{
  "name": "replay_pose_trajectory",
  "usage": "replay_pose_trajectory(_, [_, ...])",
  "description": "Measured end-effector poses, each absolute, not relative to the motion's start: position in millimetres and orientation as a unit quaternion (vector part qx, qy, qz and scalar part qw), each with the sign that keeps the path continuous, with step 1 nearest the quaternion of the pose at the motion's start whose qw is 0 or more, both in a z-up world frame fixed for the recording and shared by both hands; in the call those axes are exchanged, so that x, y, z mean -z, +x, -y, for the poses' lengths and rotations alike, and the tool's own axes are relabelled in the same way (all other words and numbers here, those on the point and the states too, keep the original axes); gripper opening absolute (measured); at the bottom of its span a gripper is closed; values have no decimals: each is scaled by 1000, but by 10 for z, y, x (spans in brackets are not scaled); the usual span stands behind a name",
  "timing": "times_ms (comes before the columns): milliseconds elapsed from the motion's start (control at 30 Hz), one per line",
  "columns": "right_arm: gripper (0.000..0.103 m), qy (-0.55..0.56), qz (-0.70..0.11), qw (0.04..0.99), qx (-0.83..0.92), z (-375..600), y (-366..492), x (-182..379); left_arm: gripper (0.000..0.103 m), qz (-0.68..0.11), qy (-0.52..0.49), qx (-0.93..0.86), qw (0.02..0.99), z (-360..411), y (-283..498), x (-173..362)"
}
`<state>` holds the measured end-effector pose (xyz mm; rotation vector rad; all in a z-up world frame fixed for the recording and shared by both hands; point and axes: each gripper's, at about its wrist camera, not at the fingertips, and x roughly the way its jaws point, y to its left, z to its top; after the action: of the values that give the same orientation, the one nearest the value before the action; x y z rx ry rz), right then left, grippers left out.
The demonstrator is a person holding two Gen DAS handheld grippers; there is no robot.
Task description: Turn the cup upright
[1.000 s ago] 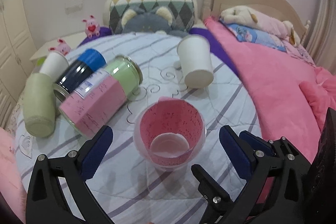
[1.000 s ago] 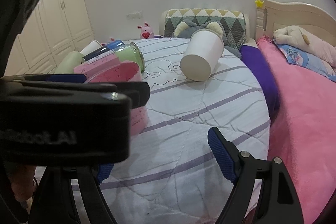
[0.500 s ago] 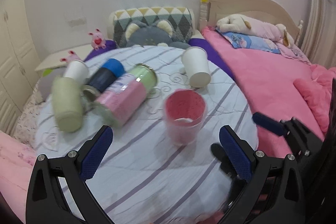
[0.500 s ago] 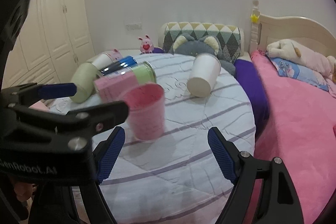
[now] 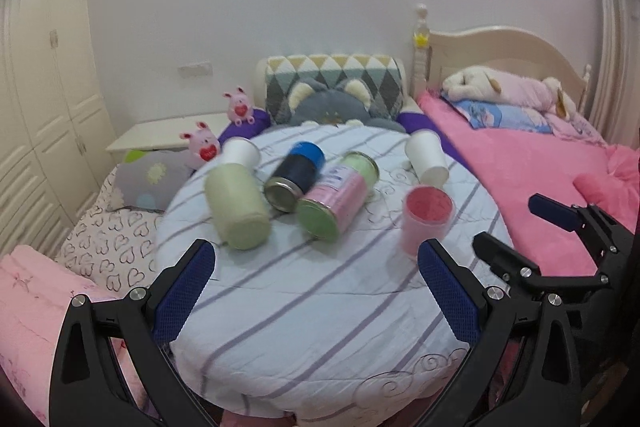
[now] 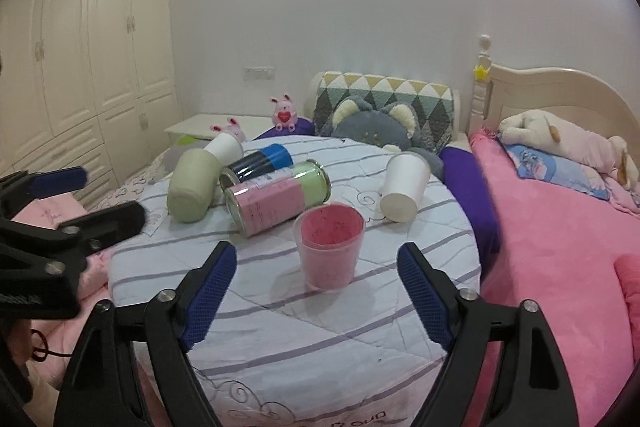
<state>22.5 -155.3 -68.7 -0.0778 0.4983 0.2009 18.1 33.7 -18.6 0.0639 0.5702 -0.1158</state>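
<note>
A pink speckled cup (image 5: 426, 223) (image 6: 329, 249) stands upright, mouth up, on the round table with the striped cloth (image 5: 320, 307) (image 6: 304, 327). My left gripper (image 5: 316, 303) is open and empty, well back from the cup, which lies to its right. My right gripper (image 6: 318, 291) is open and empty, with the cup just beyond its fingertips. The right gripper also shows at the right of the left wrist view (image 5: 560, 235). The left gripper shows at the left of the right wrist view (image 6: 60, 211).
On the table lie a pale green cup (image 5: 238, 207), a blue-capped can (image 5: 296, 177), a pink and green tin (image 5: 338, 201) and two white paper cups (image 5: 426, 157) (image 5: 240, 151). A pink bed (image 6: 560, 227) lies right, wardrobes (image 6: 80, 47) left.
Both grippers have pulled back and up from the table. The left gripper has let go of the pink cup, which now stands upright and free.
</note>
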Motion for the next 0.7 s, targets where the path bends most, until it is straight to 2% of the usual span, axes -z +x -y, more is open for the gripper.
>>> replay_pose_trajectory(367, [86,-28,-201,978,-53,1293,-12,387,103,-244,23,56,968,-826,-17,72])
replay_pose_trajectory(700, [87,-24,-161,986,-31,1099,-208,212,103,-242,12,57,969,-1006,-47,103])
